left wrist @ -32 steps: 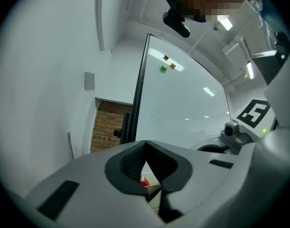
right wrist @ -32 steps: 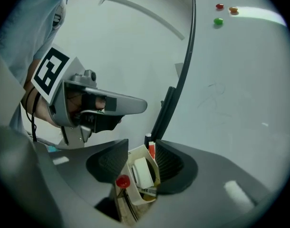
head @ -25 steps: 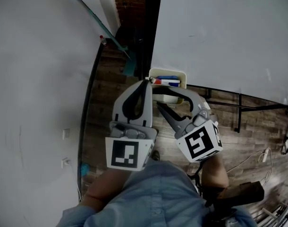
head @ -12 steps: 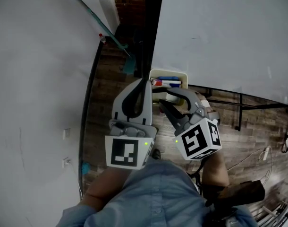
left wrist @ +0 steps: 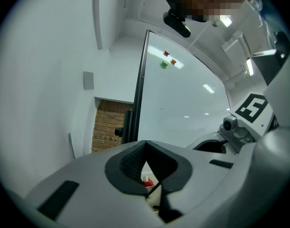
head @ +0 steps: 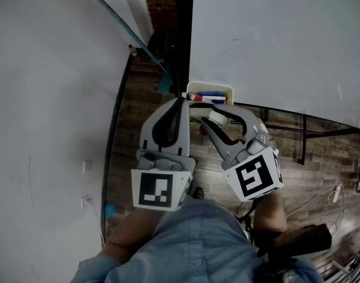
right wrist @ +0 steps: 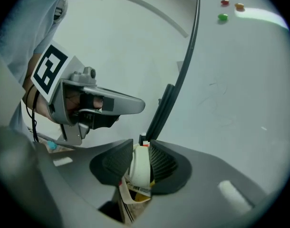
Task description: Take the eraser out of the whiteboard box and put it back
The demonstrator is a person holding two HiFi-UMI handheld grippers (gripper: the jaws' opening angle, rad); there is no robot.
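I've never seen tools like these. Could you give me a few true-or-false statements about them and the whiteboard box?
1. The right gripper is empty. False: its fingers have just been closing and now grip a white eraser.
2. The left gripper has its fingers together, with nothing held. True.
3. Markers lie in the box. True.
4. The floor is carpeted. False: it is wood planks.
5. The whiteboard carries no magnets. False: three coloured magnets sit near its top.
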